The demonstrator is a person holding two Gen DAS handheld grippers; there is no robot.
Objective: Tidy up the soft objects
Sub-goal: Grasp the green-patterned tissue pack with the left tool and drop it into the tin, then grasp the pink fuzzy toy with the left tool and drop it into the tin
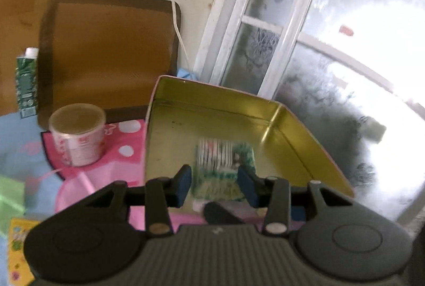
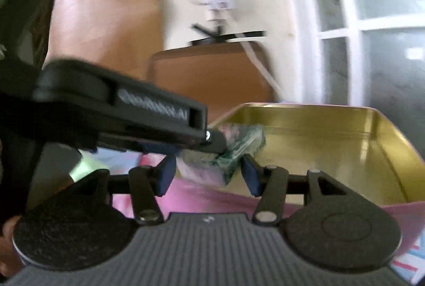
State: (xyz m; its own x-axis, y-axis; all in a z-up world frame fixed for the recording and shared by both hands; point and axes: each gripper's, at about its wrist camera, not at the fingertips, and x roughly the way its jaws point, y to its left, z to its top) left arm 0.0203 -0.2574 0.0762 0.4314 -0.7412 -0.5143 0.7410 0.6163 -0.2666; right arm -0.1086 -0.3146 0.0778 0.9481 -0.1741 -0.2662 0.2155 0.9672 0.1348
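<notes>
We've got the left claw (image 1: 214,186) hovering over the open gold-lined rectangular metal tin (image 1: 279,123), blue pads spread wide with the soft green-and-white printed packet (image 1: 224,163) sitting between them. From the left wrist view the packet looks like it lies in the tin near the 6 o'clock wall, though the blur makes it hard to say if the pads touch it.

In the right wrist view the right claw (image 2: 208,175) is spread too, holding nothing, and the same packet (image 2: 239,150) shows at its 12 o'clock, right at the tin's (image 2: 385,131) 9 o'clock corner under the left claw's black body.

Our guess is the packet is light, squishy and a bit slick in its wrapper, so a pinch across the short sides in the middle should work best; grab a corner and it'll probably just fold or slide out.

Stuff around: a round white-and-pink printed can (image 1: 78,134) at 9 o'clock on the pink dotted mat (image 1: 127,150), a green carton (image 1: 26,81) farther out, and a brown cushion (image 1: 109,46) at 11. The tin walls are the main thing in the way.
</notes>
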